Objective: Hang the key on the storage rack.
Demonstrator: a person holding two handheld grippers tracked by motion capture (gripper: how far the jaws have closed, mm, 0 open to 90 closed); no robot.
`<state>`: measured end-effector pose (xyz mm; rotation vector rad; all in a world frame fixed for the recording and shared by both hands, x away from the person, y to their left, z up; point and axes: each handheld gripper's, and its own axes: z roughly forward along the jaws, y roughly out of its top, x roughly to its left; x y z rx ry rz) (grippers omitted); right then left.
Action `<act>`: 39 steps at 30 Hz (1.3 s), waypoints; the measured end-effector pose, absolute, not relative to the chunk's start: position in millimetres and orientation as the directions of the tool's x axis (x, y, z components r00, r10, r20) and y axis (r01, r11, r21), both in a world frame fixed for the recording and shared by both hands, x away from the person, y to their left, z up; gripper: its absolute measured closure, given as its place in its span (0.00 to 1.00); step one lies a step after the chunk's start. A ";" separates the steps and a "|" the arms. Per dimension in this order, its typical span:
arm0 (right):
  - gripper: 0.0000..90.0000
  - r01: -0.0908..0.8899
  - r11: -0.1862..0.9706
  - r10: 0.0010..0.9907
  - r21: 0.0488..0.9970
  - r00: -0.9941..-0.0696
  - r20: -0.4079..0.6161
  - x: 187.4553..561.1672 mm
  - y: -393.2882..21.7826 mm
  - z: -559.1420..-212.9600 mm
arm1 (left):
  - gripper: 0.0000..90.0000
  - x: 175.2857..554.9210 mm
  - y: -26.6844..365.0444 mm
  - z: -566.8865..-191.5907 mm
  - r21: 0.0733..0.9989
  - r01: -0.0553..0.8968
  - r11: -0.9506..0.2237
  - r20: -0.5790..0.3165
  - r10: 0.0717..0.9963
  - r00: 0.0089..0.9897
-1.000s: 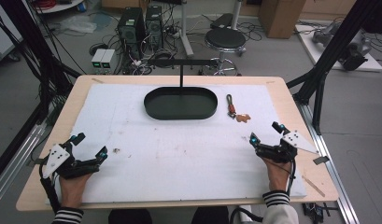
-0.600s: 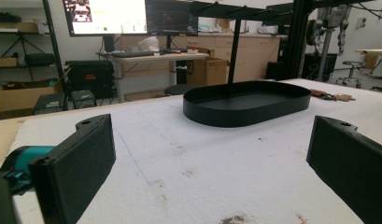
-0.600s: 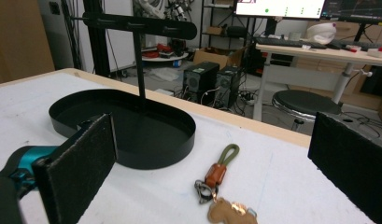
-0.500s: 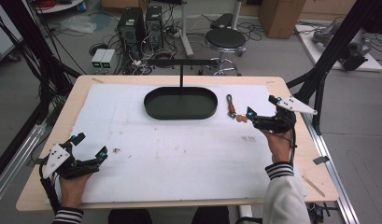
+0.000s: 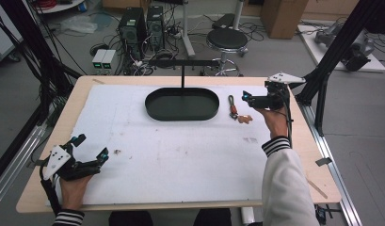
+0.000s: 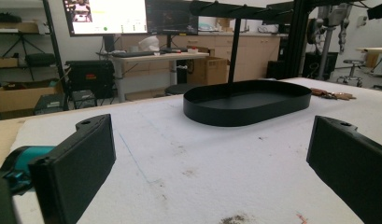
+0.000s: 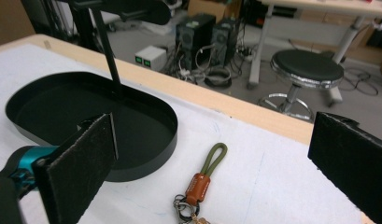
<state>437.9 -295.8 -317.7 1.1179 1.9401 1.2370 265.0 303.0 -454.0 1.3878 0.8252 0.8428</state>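
**Open mat, blocked centre back**

A wide bare stretch of white mat [image 5: 190, 160] is left free between the two hands. The middle rear is taken up by the black oval tray [image 5: 181, 104] and its upright T-stand [image 5: 182, 70]. Just right of the tray, the keychain [image 5: 234, 107] is reached through an unobstructed gap.

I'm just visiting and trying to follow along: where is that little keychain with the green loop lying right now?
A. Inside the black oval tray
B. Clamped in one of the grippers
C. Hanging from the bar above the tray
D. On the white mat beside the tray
D: the keychain lies flat on the white mat, just outside the black oval tray, with the open right gripper hovering near it.
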 end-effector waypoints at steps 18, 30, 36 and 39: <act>0.00 0.512 0.304 0.879 0.803 -0.475 -0.030 494.6 -276.4 -318.2 | 0.02 265.2 303.1 -453.9 1.000 -0.015 0.009 -0.001 0.880 0.475; 0.00 0.609 0.329 0.891 0.722 -0.454 -0.023 516.1 -262.4 -339.0 | 0.02 265.2 303.0 -454.0 1.000 -0.014 0.011 -0.004 0.880 0.475; 0.04 0.651 0.325 0.897 0.686 -0.442 -0.006 522.3 -257.5 -348.9 | 0.02 265.2 303.0 -453.9 1.000 -0.013 0.011 -0.004 0.880 0.475; 0.04 0.657 0.329 0.900 0.678 -0.436 -0.014 525.8 -254.6 -353.9 | 0.02 265.2 303.0 -453.9 1.000 -0.013 0.011 -0.003 0.880 0.476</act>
